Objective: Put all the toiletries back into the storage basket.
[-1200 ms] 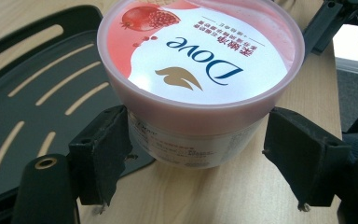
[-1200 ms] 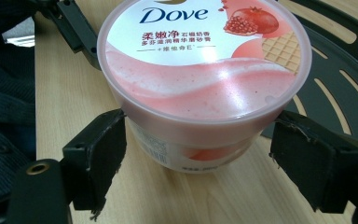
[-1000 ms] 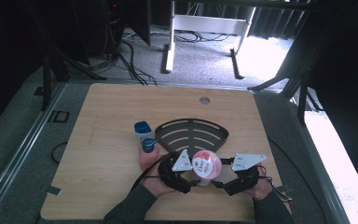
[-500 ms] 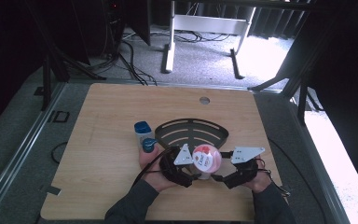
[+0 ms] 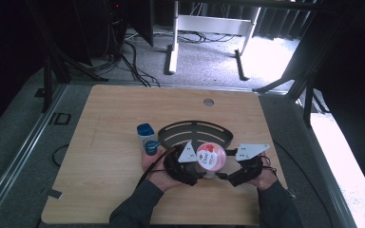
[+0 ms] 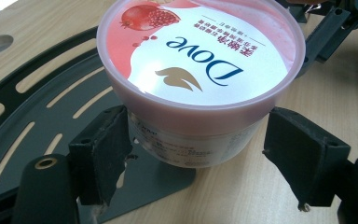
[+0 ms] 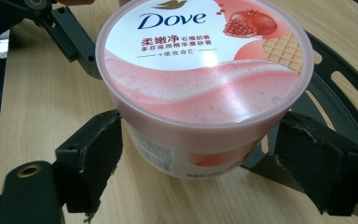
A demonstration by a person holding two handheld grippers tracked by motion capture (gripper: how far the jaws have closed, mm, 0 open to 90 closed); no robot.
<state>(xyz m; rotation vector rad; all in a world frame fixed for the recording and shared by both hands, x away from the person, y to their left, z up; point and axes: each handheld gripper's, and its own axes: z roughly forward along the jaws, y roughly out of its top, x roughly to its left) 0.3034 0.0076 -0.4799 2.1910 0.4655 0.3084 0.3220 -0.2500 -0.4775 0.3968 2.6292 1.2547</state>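
A Dove tub (image 5: 211, 156) with a pink pomegranate lid stands at the near edge of a black slotted rack (image 5: 195, 130), partly on its corner. My left gripper (image 5: 200, 176) comes in from the left with a jaw on each side of the tub's white body, under the lid rim. From the right, my right gripper (image 5: 221, 176) clasps the same body. In the left gripper view the tub (image 6: 200, 65) sits between the pads (image 6: 105, 149). The right gripper view shows the tub (image 7: 200, 70) and its pads (image 7: 93, 154) the same way.
A small bottle (image 5: 146, 135) with a blue cap lies just left of the rack, beside the left hand. The wooden table (image 5: 114, 118) has a round hole (image 5: 208, 101) near its far edge. Floor cables and metal frame legs lie beyond the table.
The right gripper has moved in from the right up to the tub. The tub and the left gripper have shifted slightly away from the person.
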